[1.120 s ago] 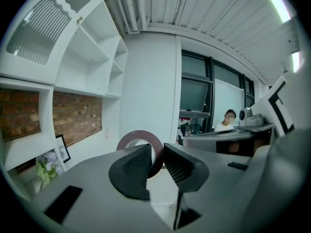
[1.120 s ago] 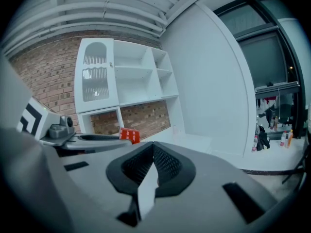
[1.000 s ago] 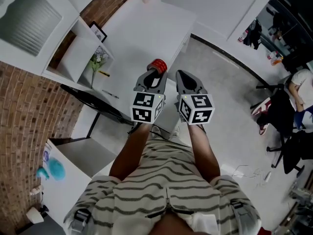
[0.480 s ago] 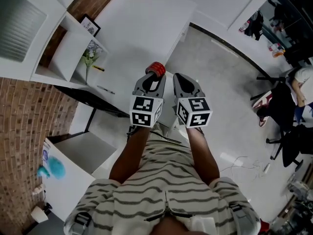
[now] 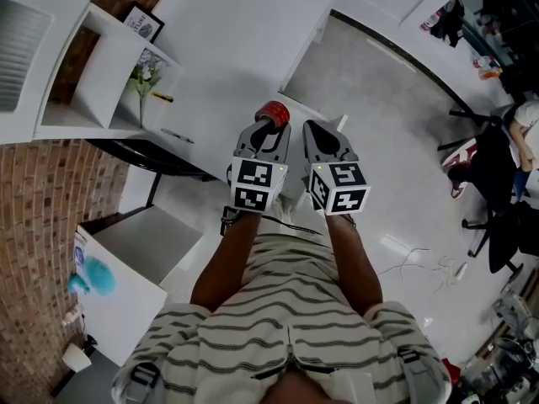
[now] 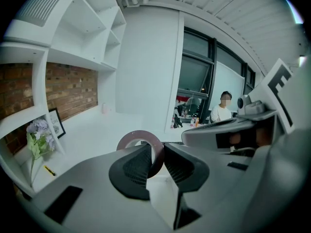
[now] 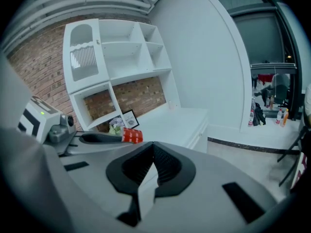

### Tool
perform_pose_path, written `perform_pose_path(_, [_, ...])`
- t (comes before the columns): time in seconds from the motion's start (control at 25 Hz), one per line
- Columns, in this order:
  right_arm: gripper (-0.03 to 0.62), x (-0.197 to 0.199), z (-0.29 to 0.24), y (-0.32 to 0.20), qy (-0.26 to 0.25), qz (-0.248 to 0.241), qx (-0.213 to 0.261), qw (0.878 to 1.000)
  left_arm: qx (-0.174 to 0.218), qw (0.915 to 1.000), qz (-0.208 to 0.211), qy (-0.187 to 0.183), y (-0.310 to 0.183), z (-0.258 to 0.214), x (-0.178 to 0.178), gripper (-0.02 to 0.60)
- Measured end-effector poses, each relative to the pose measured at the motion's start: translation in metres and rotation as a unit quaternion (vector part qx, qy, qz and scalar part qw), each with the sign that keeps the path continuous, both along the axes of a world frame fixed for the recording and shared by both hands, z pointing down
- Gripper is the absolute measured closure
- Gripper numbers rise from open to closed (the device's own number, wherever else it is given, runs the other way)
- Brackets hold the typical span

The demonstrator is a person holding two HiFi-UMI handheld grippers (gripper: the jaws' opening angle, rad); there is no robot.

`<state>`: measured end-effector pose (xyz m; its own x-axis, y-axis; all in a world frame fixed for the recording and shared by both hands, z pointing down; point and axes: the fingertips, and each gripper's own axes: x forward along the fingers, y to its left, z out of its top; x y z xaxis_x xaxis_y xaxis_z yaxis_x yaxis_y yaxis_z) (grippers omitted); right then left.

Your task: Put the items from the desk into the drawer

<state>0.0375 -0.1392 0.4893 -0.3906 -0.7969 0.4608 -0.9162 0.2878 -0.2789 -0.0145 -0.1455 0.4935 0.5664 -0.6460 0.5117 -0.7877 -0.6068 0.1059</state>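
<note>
A red tape roll (image 5: 273,112) is held upright in my left gripper (image 5: 268,127), and both pads press on its rim. In the left gripper view the roll (image 6: 146,141) stands up between the dark pads, with the left gripper (image 6: 158,152) shut on it. My right gripper (image 5: 324,135) hangs right beside it, level with it. In the right gripper view its jaws (image 7: 153,149) meet with nothing between them, and the tape roll (image 7: 131,136) shows to the left. Both grippers hover at the near edge of the white desk (image 5: 227,49). I cannot make out the drawer.
A white shelf unit (image 5: 101,74) on the desk's left holds a flower stem (image 5: 145,87) and a framed picture (image 5: 145,25). A pen (image 5: 177,135) lies on the desk. A low white cabinet (image 5: 126,284) stands at lower left. A seated person (image 5: 522,133) and cables (image 5: 421,263) are at the right.
Both grippers have sunk together, side by side, towards the desk's near edge. The tape roll stays in the left gripper and the right one stays shut.
</note>
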Motion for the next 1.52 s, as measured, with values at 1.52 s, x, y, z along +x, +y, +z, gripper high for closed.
perform_pose_path(1.52, [0.583, 0.005, 0.137, 0.044, 0.005, 0.001, -0.135, 0.991, -0.114, 0.9837, 0.085, -0.109, 0.047, 0.153, 0.004, 0.499])
